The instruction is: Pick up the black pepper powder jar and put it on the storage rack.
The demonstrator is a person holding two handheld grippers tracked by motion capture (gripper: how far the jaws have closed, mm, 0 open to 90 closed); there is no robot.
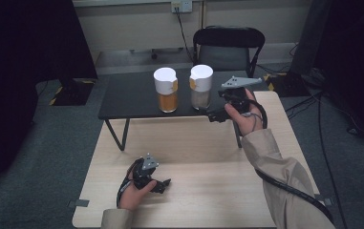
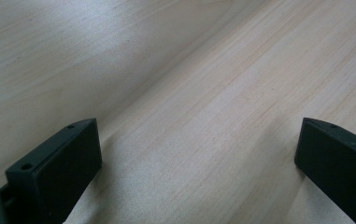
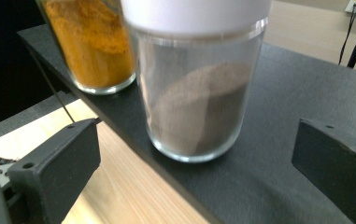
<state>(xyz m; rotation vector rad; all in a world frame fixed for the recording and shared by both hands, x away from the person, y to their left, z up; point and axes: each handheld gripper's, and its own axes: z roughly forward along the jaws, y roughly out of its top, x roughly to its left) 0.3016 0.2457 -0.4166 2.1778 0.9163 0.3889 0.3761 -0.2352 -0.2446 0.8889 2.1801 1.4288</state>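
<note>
Two clear jars with white lids stand on a black low table [image 1: 132,95]. The left jar [image 1: 165,90] [image 3: 91,42] holds orange powder; the right jar [image 1: 201,87] [image 3: 196,93] holds grey-brown powder. My right gripper [image 1: 214,115] [image 3: 196,154] is open just short of the grey-powder jar, which sits between its black jaws in the right gripper view without touching them. My left gripper [image 1: 163,185] [image 2: 196,154] rests open low over the light wooden table [image 1: 194,191] [image 2: 189,70], nothing between its jaws.
The black table's front edge [image 3: 133,144] overlaps the wooden table's far end. A black chair [image 1: 228,47] stands behind it. Cables [image 1: 332,157] run over the grey floor at the right. Dark curtains hang at both sides.
</note>
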